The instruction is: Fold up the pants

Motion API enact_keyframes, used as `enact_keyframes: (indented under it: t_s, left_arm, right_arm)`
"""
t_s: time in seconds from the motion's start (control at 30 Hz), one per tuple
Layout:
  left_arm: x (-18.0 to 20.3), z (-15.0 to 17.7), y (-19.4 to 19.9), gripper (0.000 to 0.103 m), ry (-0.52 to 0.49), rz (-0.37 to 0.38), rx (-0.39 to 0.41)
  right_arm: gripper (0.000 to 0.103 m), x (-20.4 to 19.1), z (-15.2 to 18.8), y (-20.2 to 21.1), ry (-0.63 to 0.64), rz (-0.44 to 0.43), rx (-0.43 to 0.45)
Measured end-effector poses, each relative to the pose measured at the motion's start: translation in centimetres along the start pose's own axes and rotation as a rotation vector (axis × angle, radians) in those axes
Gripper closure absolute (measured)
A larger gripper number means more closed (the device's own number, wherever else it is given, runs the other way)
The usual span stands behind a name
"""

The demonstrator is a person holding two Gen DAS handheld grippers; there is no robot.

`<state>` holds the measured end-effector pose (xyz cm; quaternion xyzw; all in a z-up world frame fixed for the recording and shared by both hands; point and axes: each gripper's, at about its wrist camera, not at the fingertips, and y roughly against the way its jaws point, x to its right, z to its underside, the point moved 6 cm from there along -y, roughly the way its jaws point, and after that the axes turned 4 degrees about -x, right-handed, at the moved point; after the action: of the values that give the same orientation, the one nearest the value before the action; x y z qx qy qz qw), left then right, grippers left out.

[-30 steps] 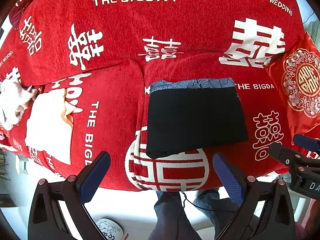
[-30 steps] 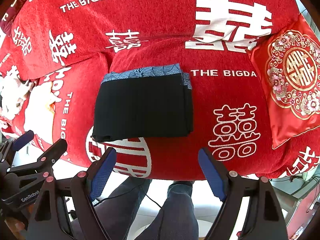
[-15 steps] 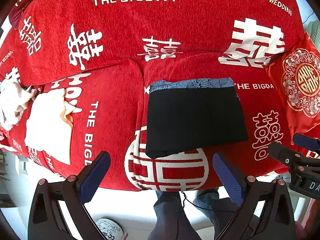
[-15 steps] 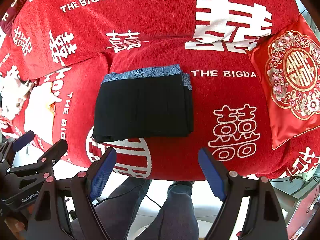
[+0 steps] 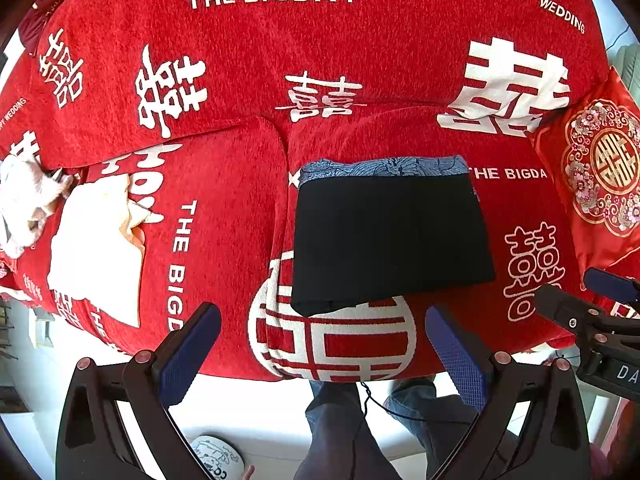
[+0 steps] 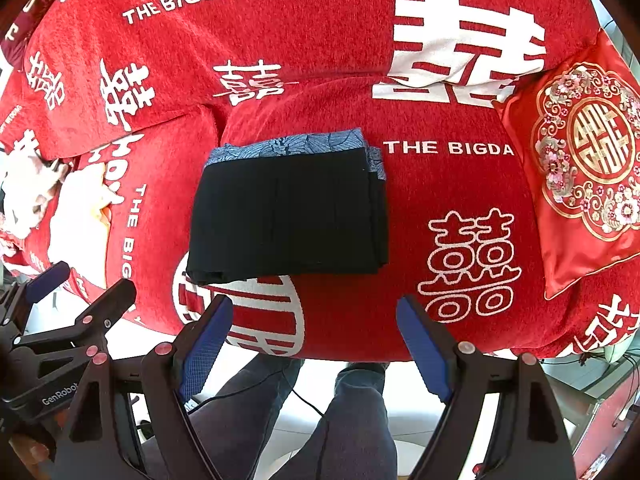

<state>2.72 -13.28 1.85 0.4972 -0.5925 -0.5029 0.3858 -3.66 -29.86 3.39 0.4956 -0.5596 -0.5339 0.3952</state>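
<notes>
The black pants (image 5: 390,240) lie folded into a flat rectangle on the red sofa seat, with a blue patterned band along their far edge. They also show in the right wrist view (image 6: 288,212). My left gripper (image 5: 320,340) is open and empty, held back over the sofa's front edge, short of the pants. My right gripper (image 6: 312,336) is open and empty, also short of the pants. Each gripper shows at the edge of the other's view.
The sofa wears a red cover (image 5: 280,40) with white wedding lettering. White and cream garments (image 5: 96,248) lie on the left seat. A red embroidered cushion (image 6: 580,168) leans at the right. The person's legs (image 6: 320,420) and white floor are below.
</notes>
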Motion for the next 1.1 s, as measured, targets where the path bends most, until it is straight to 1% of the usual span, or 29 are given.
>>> enact_keyframes:
  t_s: [0.87,1.1]
  left_arm:
    - [-0.06,-0.06,-0.08,0.0,-0.001,0.003,-0.002]
    - [0.44,-0.05,-0.03,0.0,0.008,0.004,0.017]
  right_arm:
    - [0.017,-0.13,0.04,0.02,-0.003,0.0,0.002]
    - [0.017,-0.06,-0.02,-0.02,-0.003,0.001,0.001]
